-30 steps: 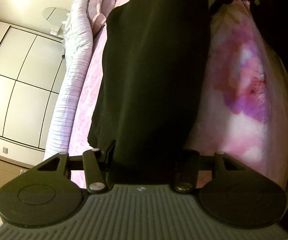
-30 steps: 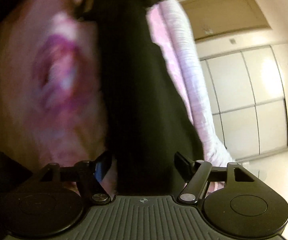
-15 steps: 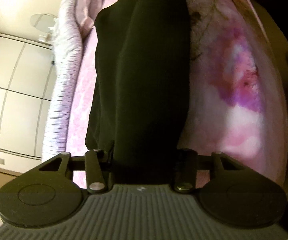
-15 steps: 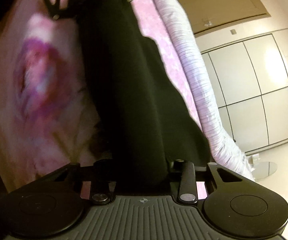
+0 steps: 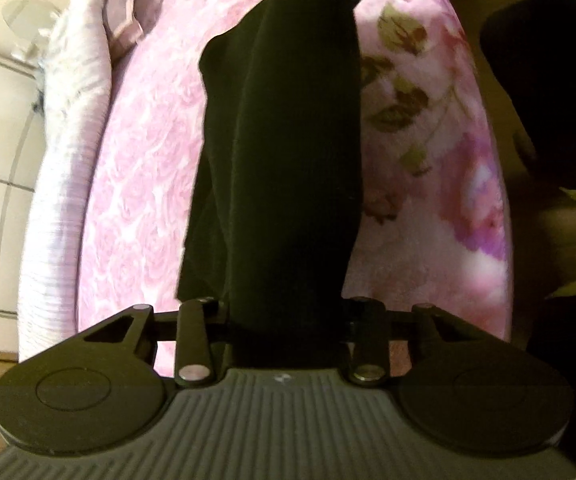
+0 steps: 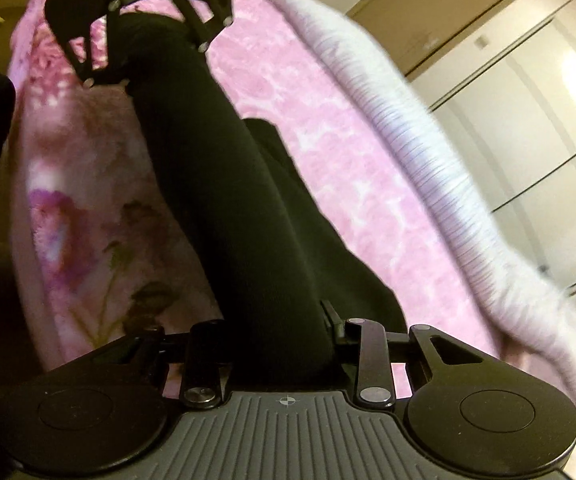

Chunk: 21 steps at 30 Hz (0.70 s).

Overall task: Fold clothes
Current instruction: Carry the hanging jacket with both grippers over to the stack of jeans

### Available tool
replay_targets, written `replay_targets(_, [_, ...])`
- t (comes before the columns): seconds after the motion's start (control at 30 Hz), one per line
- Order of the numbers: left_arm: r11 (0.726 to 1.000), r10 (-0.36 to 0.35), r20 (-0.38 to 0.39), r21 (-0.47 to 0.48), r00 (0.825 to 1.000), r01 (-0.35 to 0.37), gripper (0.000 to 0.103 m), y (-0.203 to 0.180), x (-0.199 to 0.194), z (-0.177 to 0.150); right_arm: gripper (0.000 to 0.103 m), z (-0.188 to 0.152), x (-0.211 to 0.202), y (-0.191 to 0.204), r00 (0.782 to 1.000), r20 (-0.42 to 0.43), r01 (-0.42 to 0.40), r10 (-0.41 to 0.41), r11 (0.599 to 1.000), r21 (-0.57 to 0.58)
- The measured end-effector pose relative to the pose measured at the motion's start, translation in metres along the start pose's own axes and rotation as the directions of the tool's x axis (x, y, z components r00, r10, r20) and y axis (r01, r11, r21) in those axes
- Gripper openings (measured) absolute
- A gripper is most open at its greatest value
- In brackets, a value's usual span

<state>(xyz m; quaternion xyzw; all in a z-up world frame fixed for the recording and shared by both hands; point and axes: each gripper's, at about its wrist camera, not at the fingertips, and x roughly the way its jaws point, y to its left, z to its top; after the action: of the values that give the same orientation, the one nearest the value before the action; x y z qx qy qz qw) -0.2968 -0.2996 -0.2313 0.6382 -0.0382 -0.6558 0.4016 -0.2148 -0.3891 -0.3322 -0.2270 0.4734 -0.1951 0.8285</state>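
While it spans the pink bed cover, a black garment runs up mid-frame between both grippers.
The left gripper and the right gripper each clamp one end.

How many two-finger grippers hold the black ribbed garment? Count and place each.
2. The left gripper clamps one end of the black ribbed garment; the right gripper clamps the opposite end, above the pink floral blanket.

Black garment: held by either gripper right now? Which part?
Both. The black garment is stretched between the left gripper and right gripper, each shut on one end of it, above the pink floral blanket. Which part each end is, cannot tell.
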Motion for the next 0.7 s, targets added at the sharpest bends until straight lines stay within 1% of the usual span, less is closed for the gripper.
replay_targets(0.03, [1.000, -0.017, -0.016, -0.010, 1.000, 0.017, 0.033, 0.008, -0.007, 0.005, 0.031, 0.001, -0.008, -0.008, 1.000, -0.010, -0.025, 0.025, 1.000, 0.000])
replay_targets(0.13, [0.997, -0.067, -0.049, -0.038, 0.997, 0.065, 0.032, 0.035, -0.038, 0.027, 0.031, 0.010, -0.052, -0.031, 0.996, -0.041, -0.080, 0.080, 0.997, -0.003])
replay_targets(0.23, [0.993, -0.110, -0.066, -0.050, 0.992, 0.107, 0.032, 0.047, -0.082, 0.050, 0.031, 0.020, -0.097, -0.054, 0.989, -0.073, -0.132, 0.132, 0.991, -0.004])
replay_targets(0.33, [0.988, -0.149, -0.068, -0.047, 0.986, 0.146, 0.032, 0.059, -0.119, 0.081, 0.030, 0.021, -0.134, -0.085, 0.978, -0.104, -0.180, 0.180, 0.984, 0.014])
replay_targets(0.4, [0.986, -0.167, -0.053, -0.039, 0.985, 0.165, 0.032, 0.070, -0.133, 0.107, 0.030, 0.013, -0.160, -0.106, 0.972, -0.119, -0.198, 0.201, 0.980, 0.033])
replay_targets(0.47, [0.984, -0.176, -0.035, -0.023, 0.984, 0.175, 0.032, 0.078, -0.142, 0.134, 0.030, 0.001, -0.176, -0.123, 0.974, -0.146, -0.166, 0.174, 0.984, 0.066])
replay_targets(0.57, [0.984, -0.178, 0.006, 0.027, 0.984, 0.178, 0.032, 0.090, -0.145, 0.176, 0.030, -0.018, -0.198, -0.148, 0.974, -0.191, -0.104, 0.125, 0.988, 0.116])
replay_targets(0.7, [0.981, -0.166, 0.075, 0.113, 0.983, 0.157, 0.031, 0.111, -0.141, 0.224, 0.031, -0.043, -0.228, -0.181, 0.965, -0.254, -0.018, 0.064, 0.984, 0.178])
